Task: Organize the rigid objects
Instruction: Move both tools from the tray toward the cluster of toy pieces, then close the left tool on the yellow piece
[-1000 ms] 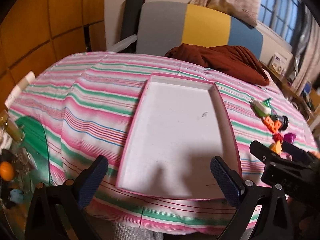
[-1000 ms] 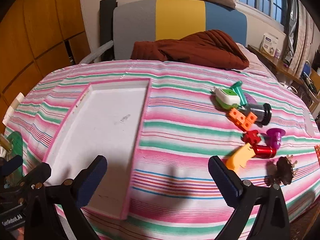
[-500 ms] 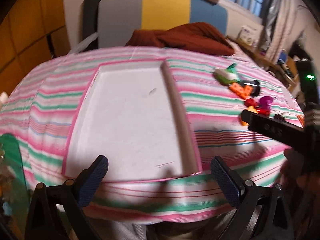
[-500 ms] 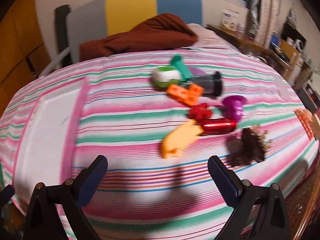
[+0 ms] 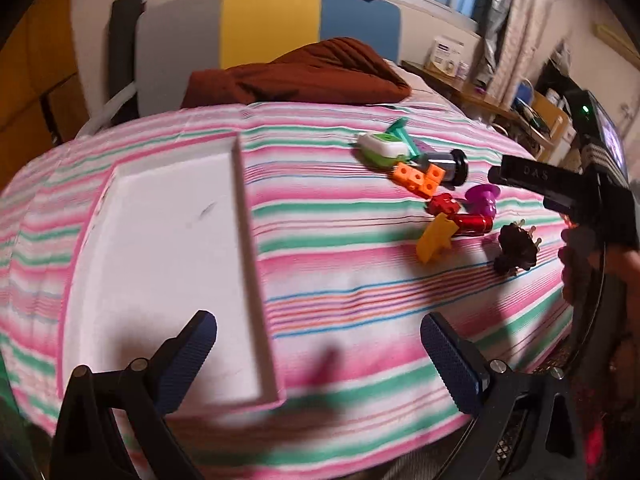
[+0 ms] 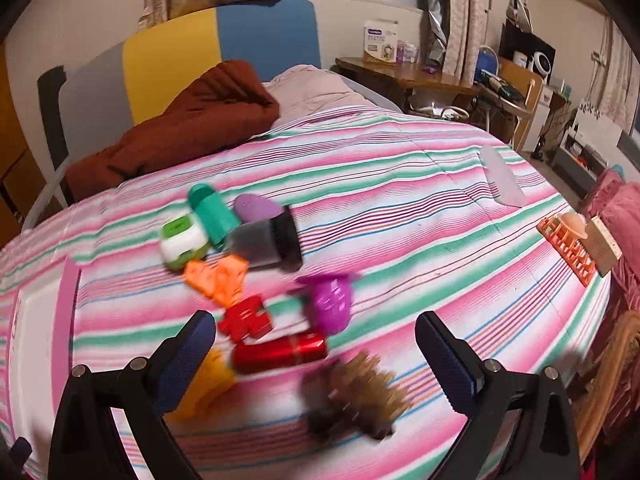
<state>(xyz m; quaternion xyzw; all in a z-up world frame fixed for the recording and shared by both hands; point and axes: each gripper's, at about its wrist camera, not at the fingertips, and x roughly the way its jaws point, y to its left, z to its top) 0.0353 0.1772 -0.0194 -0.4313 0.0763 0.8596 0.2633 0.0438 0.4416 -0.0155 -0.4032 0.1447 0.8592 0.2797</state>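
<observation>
Both hand-held tools hover over the striped bedspread (image 5: 340,280). Left gripper (image 5: 318,354): jaws spread wide, nothing between them. Right gripper (image 6: 316,354): also spread wide and empty, hanging just above the toy pile. From the left wrist view its black body comes in at the right edge, a hand (image 5: 576,256) wrapped round it.

White tray (image 5: 160,240), pink-rimmed, lies left of centre in the left view. Nothing in it yet, so sorting looks barely started.

The toys sit clustered right of the tray, well apart from it, many touching:
- green-and-white block (image 6: 182,242), teal piece (image 6: 212,212) against it
- black-capped grey cylinder (image 6: 264,240), upper middle
- orange cube chain (image 6: 218,276)
- red brick (image 6: 246,318)
- purple cup-shaped piece (image 6: 330,298)
- shiny red cylinder (image 6: 280,350), lower centre, nearest the open jaws
- yellow wedge (image 5: 434,236)
- dark spiky thing (image 6: 352,398), blurred, cannot tell what

Handling, my guess: all small hard plastic or metal, light, stiff. The red cylinder looks slick and may roll; grip across its middle. Blocks offer flat faces. The soft bedding will give under a press.

Writing: white letters on the right tool's bar, too blurred to trust. A box on the far desk has print, unreadable.
</observation>
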